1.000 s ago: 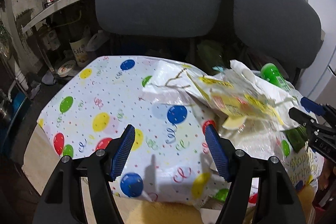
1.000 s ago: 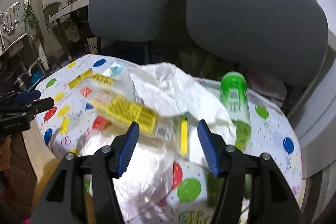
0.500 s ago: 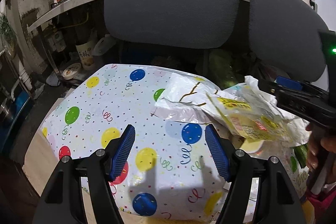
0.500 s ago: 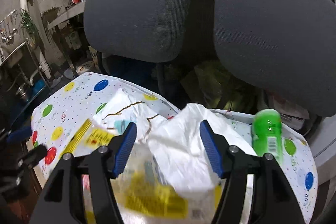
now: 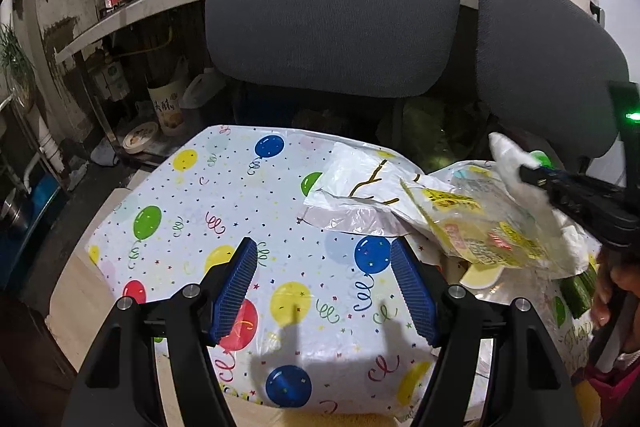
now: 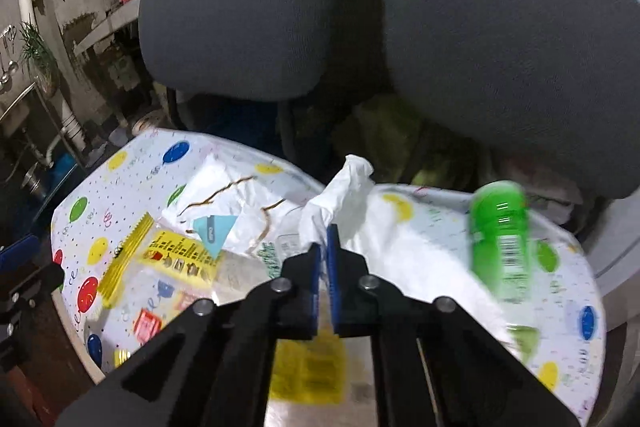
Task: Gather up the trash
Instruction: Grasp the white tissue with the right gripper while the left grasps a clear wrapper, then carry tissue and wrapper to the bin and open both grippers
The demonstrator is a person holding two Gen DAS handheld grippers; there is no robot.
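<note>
**Right tongs pinch the white bag**

The right tongs have just snapped shut, their blue pads pressed on a fold of the white plastic bag, which sticks up just ahead of their tips. A yellow wrapper lies to their left, a green bottle to their right, all on the balloon tablecloth. Half a second ago these jaws stood wide apart. The left tongs hang open over bare cloth, holding nothing, angled downward.

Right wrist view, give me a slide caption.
Right hand-held gripper shut on crumpled white plastic bag beside green bottle.
</note>
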